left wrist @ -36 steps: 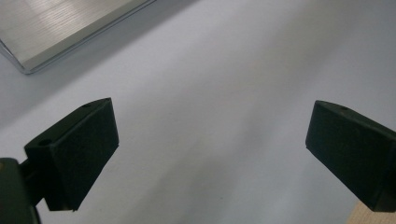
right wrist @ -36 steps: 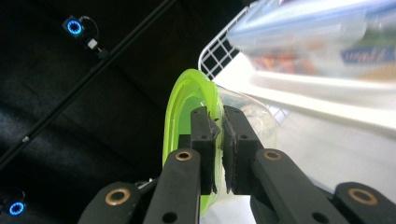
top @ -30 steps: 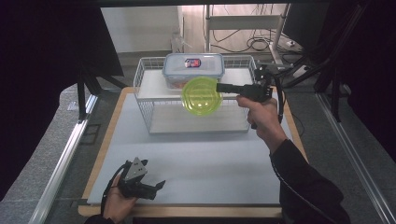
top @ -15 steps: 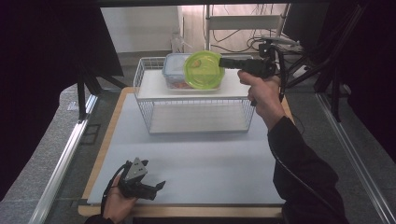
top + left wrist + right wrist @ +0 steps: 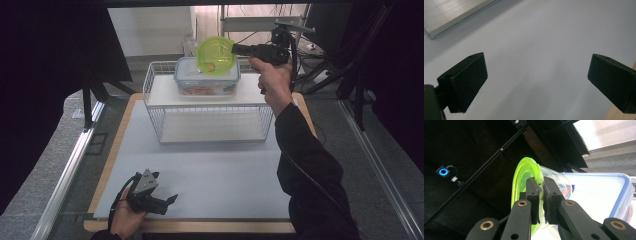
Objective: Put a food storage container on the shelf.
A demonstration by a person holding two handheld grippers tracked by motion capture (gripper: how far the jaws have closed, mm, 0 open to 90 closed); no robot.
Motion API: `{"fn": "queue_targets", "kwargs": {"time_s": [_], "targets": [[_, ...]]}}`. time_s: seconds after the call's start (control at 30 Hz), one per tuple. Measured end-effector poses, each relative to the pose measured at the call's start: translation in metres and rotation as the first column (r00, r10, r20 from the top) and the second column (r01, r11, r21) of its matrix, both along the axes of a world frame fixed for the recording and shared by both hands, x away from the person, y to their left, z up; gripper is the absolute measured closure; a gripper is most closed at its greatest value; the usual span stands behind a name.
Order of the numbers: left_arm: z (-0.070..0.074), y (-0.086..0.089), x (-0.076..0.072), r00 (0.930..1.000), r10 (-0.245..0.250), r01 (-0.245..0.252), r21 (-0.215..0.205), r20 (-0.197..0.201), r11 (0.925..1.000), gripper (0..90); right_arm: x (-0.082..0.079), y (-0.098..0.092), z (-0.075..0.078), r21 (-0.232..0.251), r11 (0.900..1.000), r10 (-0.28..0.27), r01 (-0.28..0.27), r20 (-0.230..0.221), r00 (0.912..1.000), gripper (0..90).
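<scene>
Right gripper clamps green-lidded tub | blue-lidded box holds reddish food | left gripper wide

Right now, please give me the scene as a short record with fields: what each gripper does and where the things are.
right gripper: shut on the rim of the green bowl, held in the air on its side
left gripper: open, holds nothing, low over the white mat
box with blue lid: on top of the wire rack
</scene>
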State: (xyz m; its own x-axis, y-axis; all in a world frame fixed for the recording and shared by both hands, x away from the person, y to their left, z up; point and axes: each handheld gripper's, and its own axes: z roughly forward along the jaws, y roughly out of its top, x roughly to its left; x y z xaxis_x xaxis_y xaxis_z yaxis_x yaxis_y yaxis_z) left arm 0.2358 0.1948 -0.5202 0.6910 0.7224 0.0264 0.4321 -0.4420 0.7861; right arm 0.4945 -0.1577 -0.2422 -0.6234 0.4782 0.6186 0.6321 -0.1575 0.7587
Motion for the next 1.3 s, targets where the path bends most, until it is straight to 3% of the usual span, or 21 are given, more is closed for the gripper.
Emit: {"fn": "queue_targets", "kwargs": {"time_s": [0.47,0.53,0.7,1.3], "targets": [[-0.001,0.0,0.0,0.9999,-0.014,0.014,-0.004,-0.003,0.9999,2.7,0.037,0.032,-0.012,0.005,1.0,-0.026,0.026,-0.075,0.9969,82.1],[-0.001,-0.001,0.0,0.9999,-0.017,0.017,-0.003,-0.004,0.9999,2.7,0.037,0.035,-0.01,-0.061,0.996,-0.07,0.067,-0.045,0.9965,80.2],[-0.001,-0.001,0.0,0.9998,-0.019,0.019,0.001,-0.008,0.9998,2.7,0.039,0.039,-0.011,-0.117,0.988,-0.103,0.1,-0.027,0.9943,74.5],[-0.004,-0.003,0.001,0.9991,-0.03,0.031,0.024,-0.03,0.9992,2.7,0.037,0.047,-0.016,-0.134,0.988,-0.087,0.079,-0.057,0.9946,65.2]]}}
